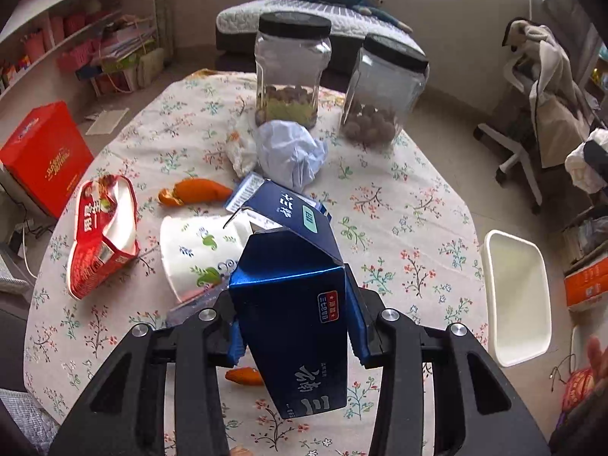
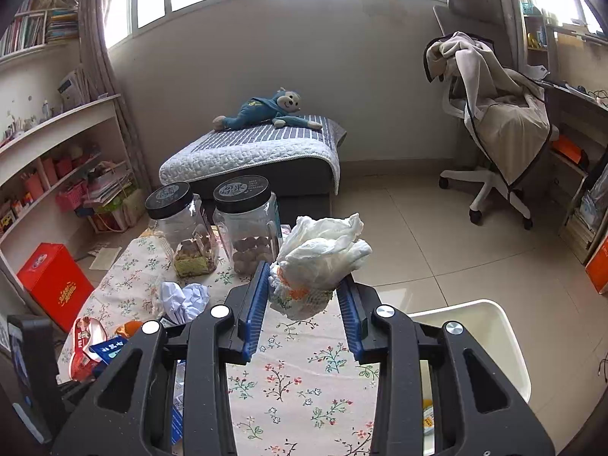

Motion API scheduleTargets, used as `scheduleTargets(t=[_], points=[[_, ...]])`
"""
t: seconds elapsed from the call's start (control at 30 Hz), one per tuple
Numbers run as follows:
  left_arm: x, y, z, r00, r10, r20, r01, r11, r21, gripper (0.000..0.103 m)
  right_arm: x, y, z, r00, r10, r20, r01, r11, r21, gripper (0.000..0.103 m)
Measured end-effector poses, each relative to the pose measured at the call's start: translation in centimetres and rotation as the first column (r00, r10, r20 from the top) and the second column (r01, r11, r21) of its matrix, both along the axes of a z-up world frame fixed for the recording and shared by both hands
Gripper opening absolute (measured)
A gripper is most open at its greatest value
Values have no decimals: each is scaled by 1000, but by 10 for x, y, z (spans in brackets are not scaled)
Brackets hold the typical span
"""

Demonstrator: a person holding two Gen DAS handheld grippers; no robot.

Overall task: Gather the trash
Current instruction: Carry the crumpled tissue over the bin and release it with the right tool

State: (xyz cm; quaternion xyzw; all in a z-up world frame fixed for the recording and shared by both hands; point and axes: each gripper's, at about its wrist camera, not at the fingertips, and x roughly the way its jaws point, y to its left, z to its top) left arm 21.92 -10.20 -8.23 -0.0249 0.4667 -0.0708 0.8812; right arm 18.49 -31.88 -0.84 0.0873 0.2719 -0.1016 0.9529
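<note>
Blue carton (image 1: 292, 326) pinched in left tool (image 1: 296, 326); right tool (image 2: 304, 311) pinches crumpled wrapper (image 2: 319, 266).

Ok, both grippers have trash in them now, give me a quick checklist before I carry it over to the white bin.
1. Left gripper clamped on the blue carton: ok, pads press both sides.
2. Right gripper holding the white wrapper wad: ok.
3. Carton's open flap clear of the paper cup: cannot tell, they overlap in view.
4. White bin beside the table has room: ok.
5. Jars out of the carrying path: ok, standing at the far edge.
</note>
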Motion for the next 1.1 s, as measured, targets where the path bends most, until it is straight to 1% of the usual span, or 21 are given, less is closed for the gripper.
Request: scheduleTargets(t=[0.07,0.17,0.23,0.3,0.37,0.53,0.77,0.93,1.1], points=[[-2,10,20,995,29,98,-29,1000,-4,42,0,2,1,1000,-4,3,4,1000,0,33],[-4,18,46,967,58,249,-66,998,23,42,-1,5,1,1000,-5,4,5,1000,-13,33],[-5,19,58,948,60,314,-72,997,30,42,-2,6,0,1000,-8,2,8,1000,-30,33],[-4,18,64,938,54,342,-70,997,33,42,-2,5,-1,1000,-13,-2,13,999,-36,33],[-4,16,64,935,53,350,-68,997,31,42,-3,2,-1,1000,-23,-7,23,999,-38,33],[-1,5,60,941,28,336,-39,999,27,42,-3,-8,-2,998,-55,-13,54,998,-39,33],[-3,-13,58,941,4,339,-9,1000,13,42,-9,-29,-5,994,-106,-26,105,994,-36,33],[-6,-32,56,940,-19,340,16,1000,10,42,-15,-53,-11,986,-160,-45,158,987,-40,34],[-11,-59,55,938,-61,342,61,998,10,42,-22,-88,-20,968,-241,-72,238,970,-44,34]])
